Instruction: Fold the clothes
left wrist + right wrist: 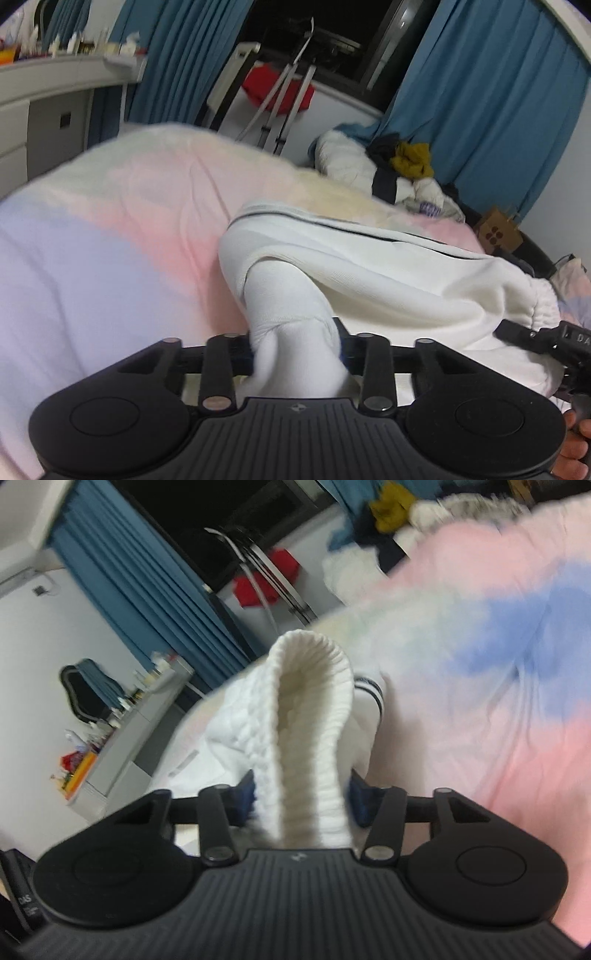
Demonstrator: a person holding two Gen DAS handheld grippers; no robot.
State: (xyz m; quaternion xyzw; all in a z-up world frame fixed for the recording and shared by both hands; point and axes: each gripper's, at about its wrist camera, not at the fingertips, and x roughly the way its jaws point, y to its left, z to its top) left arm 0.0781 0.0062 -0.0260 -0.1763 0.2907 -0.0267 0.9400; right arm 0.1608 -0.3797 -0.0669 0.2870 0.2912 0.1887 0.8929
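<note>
Grippers left (297, 356) and right (303, 805), angled downward, each clamped on white garment (388, 280).

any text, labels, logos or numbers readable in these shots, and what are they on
"DA": white letters, cut off by the frame edge, on the black body of the right hand-held gripper, seen in the left wrist view.
"DAS": on a black device at the lower left edge of the right wrist view; a smaller line beneath it is too blurred to read.
Cardboard box: a printed pattern of dark dots, no legible words.
</note>
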